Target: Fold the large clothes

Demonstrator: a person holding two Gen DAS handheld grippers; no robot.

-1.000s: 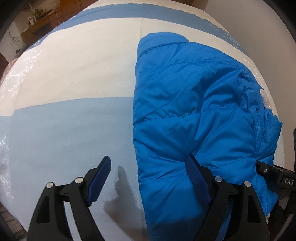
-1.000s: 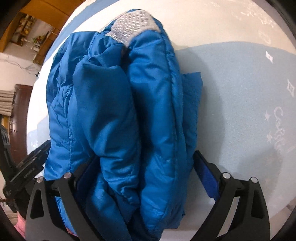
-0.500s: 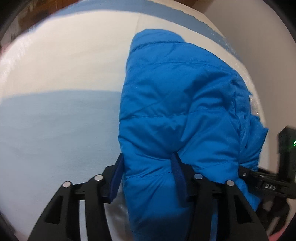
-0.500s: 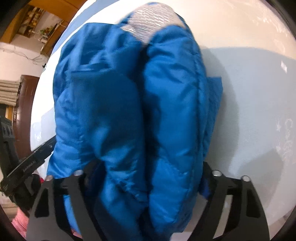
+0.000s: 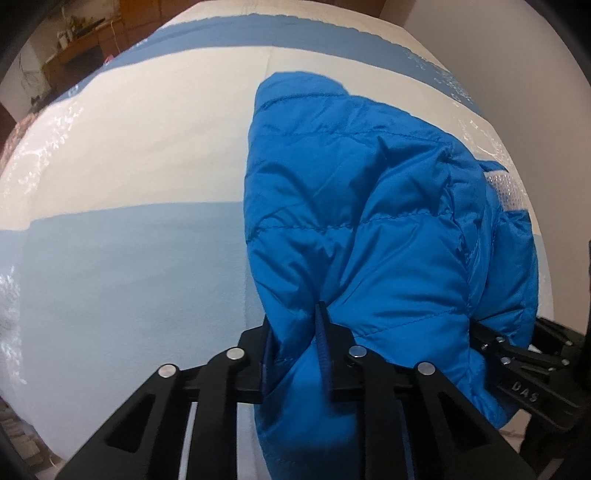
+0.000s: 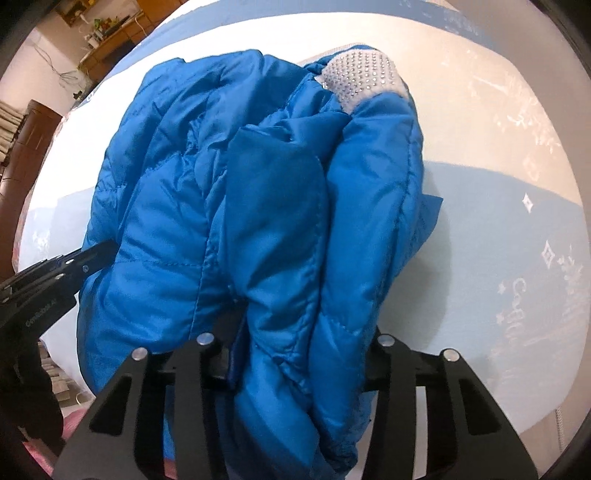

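Note:
A bright blue quilted jacket [image 5: 369, 221] lies bunched and folded on a white and pale blue striped cloth [image 5: 129, 258]. It has a silver studded patch [image 6: 364, 72] at its far end. My left gripper [image 5: 295, 347] is shut on the jacket's near left edge. My right gripper [image 6: 303, 354] is shut on a thick bundle of the jacket's [image 6: 258, 221] near edge, with fabric filling the gap between its fingers. Each gripper shows at the side of the other's view.
The cloth covers a large table or bed that drops off at the near edge. A wall [image 5: 517, 44] stands to the right. Wooden furniture [image 6: 110, 29] with small items and a dark cabinet [image 6: 29, 140] stand at the far left.
My left gripper moved right and shut on the jacket's edge. My right gripper closed on the bundle. The near part of the jacket has risen and bunched up.

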